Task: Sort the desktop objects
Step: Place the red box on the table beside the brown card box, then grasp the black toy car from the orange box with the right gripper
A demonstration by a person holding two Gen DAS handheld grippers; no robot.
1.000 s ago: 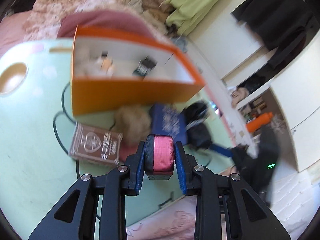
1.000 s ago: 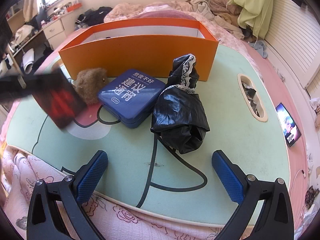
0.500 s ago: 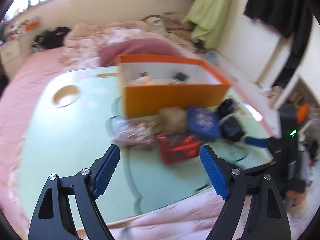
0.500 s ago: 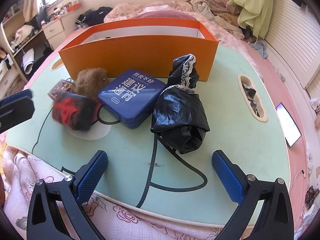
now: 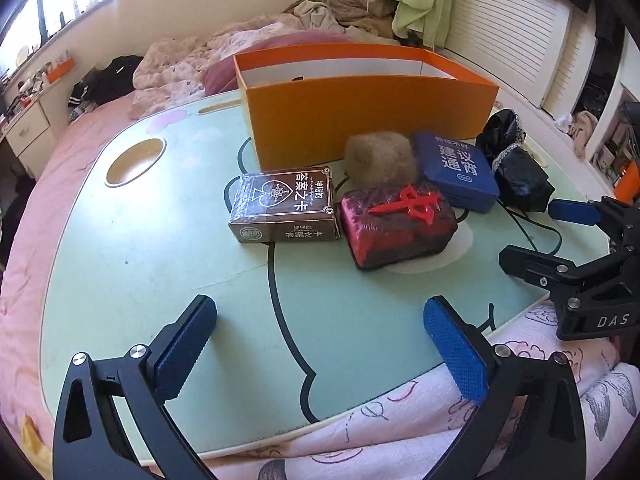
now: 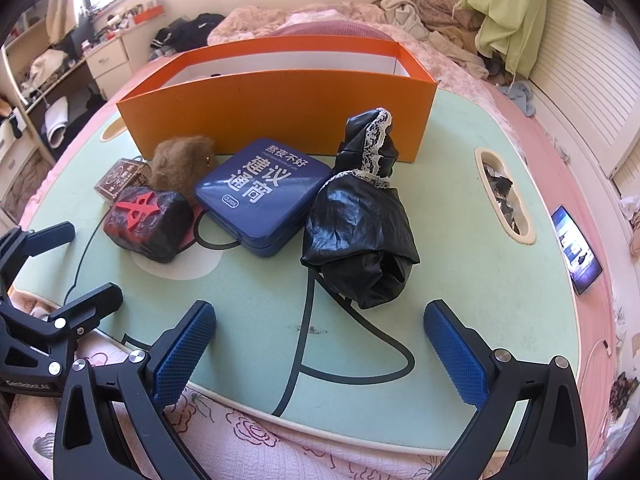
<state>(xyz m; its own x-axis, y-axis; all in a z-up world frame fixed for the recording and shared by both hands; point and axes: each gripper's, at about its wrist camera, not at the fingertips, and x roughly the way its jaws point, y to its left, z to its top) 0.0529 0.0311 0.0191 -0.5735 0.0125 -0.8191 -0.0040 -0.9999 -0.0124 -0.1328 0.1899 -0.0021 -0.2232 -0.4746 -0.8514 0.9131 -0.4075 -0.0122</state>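
Observation:
An orange box (image 5: 360,116) (image 6: 276,104) stands open at the back of the green table (image 5: 140,248). In front of it lie a brown card box (image 5: 284,204), a red-and-black pouch (image 5: 396,224) (image 6: 148,220), a brown fuzzy ball (image 5: 380,156) (image 6: 180,164), a blue tin (image 5: 456,168) (image 6: 260,192) and a black bag (image 5: 516,168) (image 6: 360,232). My left gripper (image 5: 320,344) is open and empty near the table's front edge, short of the pouch. My right gripper (image 6: 320,348) is open and empty in front of the black bag.
The table has a round cup hole (image 5: 136,156) at the left and an oval slot (image 6: 504,196) at the right. A phone (image 6: 576,248) lies on the pink bedding to the right. Floral bedding (image 6: 240,432) borders the front edge.
My left gripper held the red-and-black pouch a second ago. It has let go and pulled back toward the front edge. The pouch now lies beside the card box. The right gripper stayed put.

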